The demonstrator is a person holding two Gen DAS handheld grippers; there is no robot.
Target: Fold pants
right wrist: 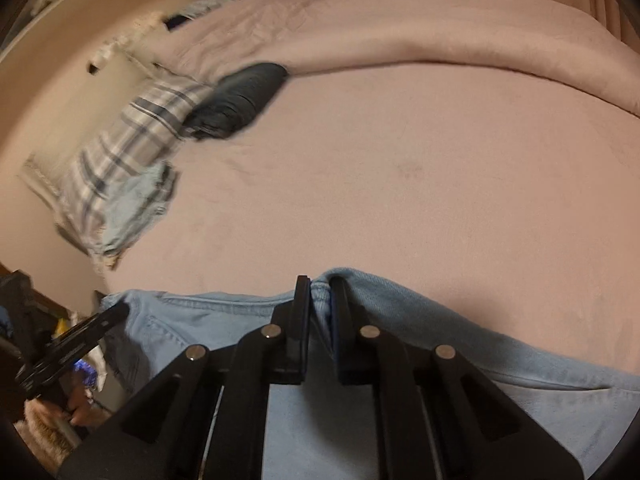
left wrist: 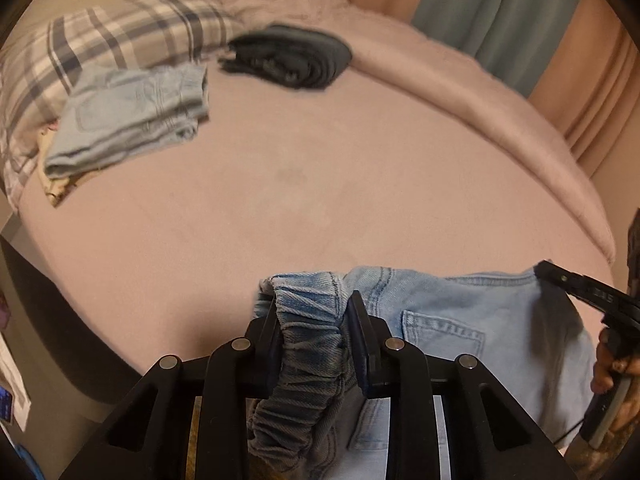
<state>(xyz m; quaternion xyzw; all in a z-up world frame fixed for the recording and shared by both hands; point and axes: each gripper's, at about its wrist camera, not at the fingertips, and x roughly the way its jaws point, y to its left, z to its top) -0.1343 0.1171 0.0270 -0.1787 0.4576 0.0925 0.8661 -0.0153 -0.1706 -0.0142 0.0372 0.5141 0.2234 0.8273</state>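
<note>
Spreading wide below me, the pink bed [left wrist: 320, 184] carries a plaid pillow [left wrist: 120, 28], folded light jeans [left wrist: 132, 116] and a dark folded garment [left wrist: 288, 56] at its far side. My pants [left wrist: 460, 320] hang at the near edge, with my left gripper [left wrist: 314, 320] clamped on their elastic waistband [left wrist: 308, 312] and my right gripper [right wrist: 320, 300] clamped on their edge.

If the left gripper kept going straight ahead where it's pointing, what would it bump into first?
Probably just the bare pink bed. The left gripper, shut on the jeans, points across it; the dark folded pants lie farther ahead, though depth is unclear.
</note>
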